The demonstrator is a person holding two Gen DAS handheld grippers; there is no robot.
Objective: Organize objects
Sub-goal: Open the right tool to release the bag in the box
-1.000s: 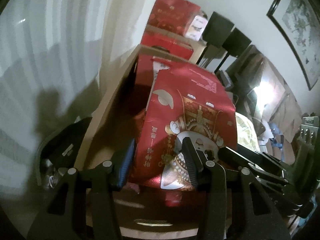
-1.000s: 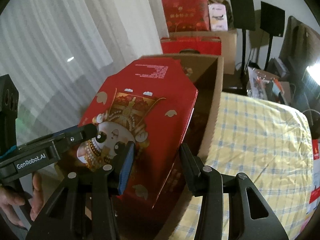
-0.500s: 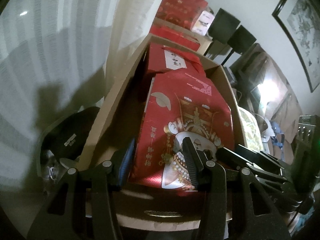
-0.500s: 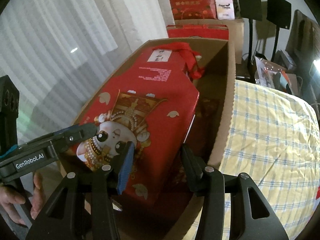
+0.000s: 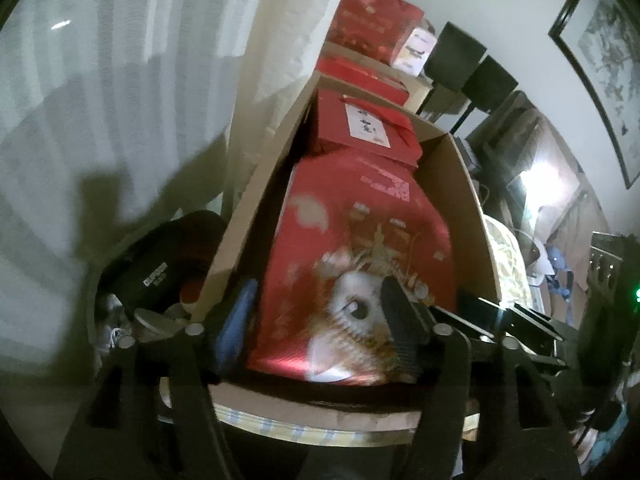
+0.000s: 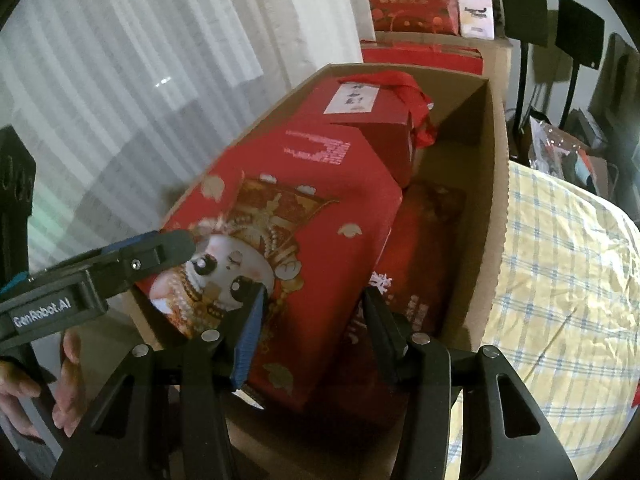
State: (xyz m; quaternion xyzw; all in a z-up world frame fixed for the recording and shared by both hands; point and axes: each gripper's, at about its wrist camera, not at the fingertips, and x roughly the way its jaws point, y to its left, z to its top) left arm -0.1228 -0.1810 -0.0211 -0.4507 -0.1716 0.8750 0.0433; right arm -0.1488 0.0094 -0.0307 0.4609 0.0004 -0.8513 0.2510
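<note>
Right wrist view: the red gift box (image 6: 288, 240), printed with a cartoon figure in a headdress, lies tilted inside the open cardboard carton (image 6: 492, 184), its near end raised and its far end against a smaller red box with a ribbon (image 6: 376, 112) at the back; a darker red package (image 6: 416, 256) lies beneath it on the right. The right gripper (image 6: 310, 332) straddles the near right corner of the gift box with its jaws partly apart and easing wider; whether the pads still press on the cardboard cannot be told. The left gripper (image 6: 168, 246) reaches in at the left edge of the same box; in the left wrist view its jaws (image 5: 316, 320) are opening, the box end sits between them and a gap shows at the blue pad. Procedure, as a judgement: the step in hand is the release after lowering. Let the box settle on the package below before parting either claw fully, open both together so that the raised end does not drop to one side, then withdraw along the fingers without catching the carton wall. Against the view one second ago, the gift box sits lower in the carton, the ribboned box behind it is now uncovered, and the left jaws stand clearly wider on the box end
</note>
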